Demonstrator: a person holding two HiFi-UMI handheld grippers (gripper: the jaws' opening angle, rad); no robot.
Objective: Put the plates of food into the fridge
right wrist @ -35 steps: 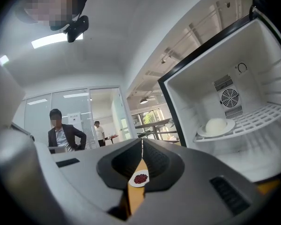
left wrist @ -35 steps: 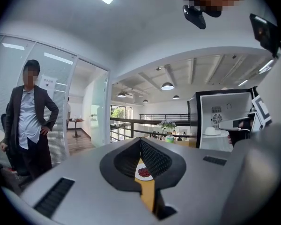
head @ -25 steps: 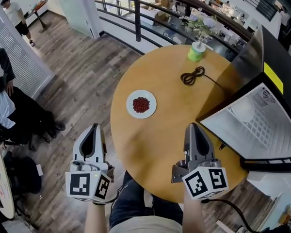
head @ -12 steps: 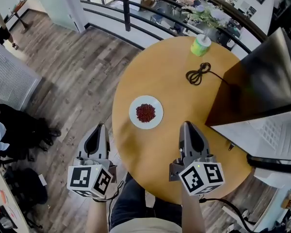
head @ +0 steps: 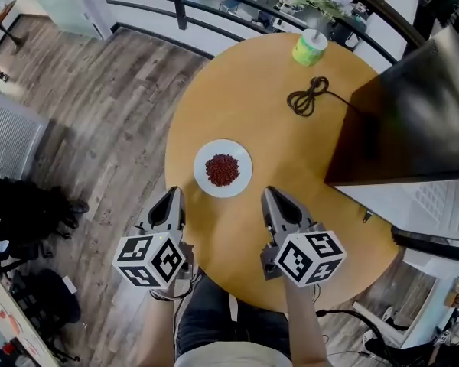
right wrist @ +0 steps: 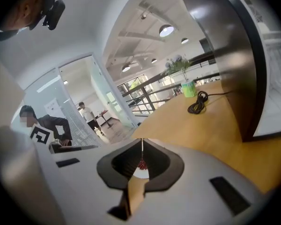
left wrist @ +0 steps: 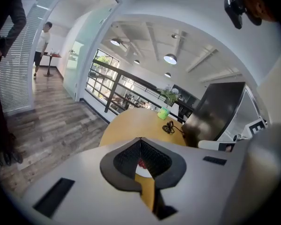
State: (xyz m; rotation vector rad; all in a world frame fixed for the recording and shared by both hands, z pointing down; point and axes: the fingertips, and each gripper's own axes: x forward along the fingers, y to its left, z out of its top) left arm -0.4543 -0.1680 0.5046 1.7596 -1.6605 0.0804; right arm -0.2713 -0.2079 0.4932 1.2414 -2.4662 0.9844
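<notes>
A white plate [head: 222,168] with a heap of red food sits on the round wooden table [head: 291,151], near its left side. My left gripper [head: 176,194] hovers at the table's near left edge, just short of the plate, with its jaws shut and nothing in them. My right gripper [head: 269,193] is over the table to the plate's near right, also shut and empty. In the left gripper view the plate [left wrist: 141,166] shows through the gap behind the closed tips [left wrist: 140,138]. In the right gripper view the plate [right wrist: 141,170] shows the same way.
The fridge stands at the right with its dark door [head: 402,113] swung open over the table and its white inside [head: 436,205] showing. A green cup [head: 309,48] and a coiled black cable [head: 307,97] lie at the far side. A railing [head: 214,6] runs behind the table.
Both grippers have come down and forward toward the plate. They now flank its near side. The view has shifted, so the plate lies closer to them.
</notes>
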